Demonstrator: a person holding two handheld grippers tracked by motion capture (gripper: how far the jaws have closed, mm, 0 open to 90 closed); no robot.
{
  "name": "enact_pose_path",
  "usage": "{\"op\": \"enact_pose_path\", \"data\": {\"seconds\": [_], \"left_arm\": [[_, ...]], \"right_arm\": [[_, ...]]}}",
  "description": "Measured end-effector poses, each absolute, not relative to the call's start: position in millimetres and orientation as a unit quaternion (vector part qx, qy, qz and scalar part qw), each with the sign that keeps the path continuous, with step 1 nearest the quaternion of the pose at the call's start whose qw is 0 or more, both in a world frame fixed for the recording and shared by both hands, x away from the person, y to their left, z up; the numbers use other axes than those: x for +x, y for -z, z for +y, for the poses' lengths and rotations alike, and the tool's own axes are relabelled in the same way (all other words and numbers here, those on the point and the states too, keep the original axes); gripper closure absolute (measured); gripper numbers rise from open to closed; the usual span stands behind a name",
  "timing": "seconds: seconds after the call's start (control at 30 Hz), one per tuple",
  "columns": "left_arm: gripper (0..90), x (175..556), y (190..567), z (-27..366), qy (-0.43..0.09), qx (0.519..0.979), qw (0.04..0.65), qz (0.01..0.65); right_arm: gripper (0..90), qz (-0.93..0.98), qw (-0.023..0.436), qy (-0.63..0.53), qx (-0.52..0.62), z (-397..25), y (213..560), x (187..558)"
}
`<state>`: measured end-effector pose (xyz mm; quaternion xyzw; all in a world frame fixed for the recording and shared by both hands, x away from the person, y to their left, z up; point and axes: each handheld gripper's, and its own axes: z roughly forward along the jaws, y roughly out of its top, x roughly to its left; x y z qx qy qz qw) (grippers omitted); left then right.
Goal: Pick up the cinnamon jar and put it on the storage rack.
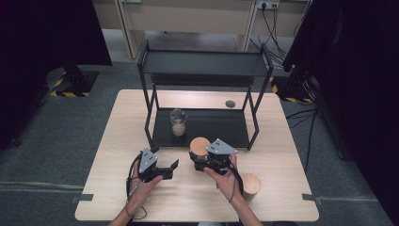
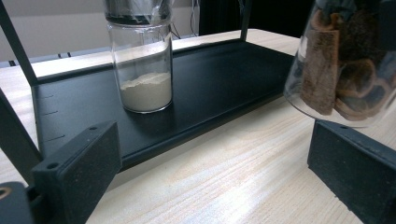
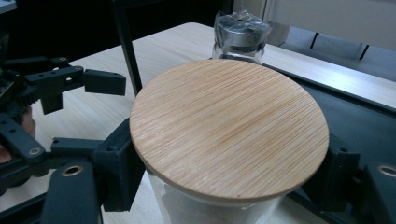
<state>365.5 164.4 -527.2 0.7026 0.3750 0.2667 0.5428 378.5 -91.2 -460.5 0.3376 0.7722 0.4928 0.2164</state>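
A glass jar with a round bamboo lid sits between the jaws of my right gripper, which is shut on its body just under the lid. In the high view this jar is at the front edge of the black rack's lower shelf. The left gripper view shows it tilted and holding brown dried slices. My left gripper stands open to its left with nothing between its fingers. A foil-capped jar of pale powder stands upright on the lower shelf.
The black two-level rack takes up the table's far half, with thin posts at its corners. A second bamboo-lidded jar stands near the front right. A small dark disc lies behind the rack. Bare wood lies in front of both grippers.
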Motion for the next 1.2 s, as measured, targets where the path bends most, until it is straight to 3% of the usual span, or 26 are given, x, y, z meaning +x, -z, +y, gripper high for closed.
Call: {"op": "enact_pose_path", "data": {"seconds": [1.2], "left_arm": [[2.4,366,527,165,-0.266,0.702,0.543,0.377]], "right_arm": [[26.1,0.766,0.225,-0.481,0.363,-86,463,409]]}}
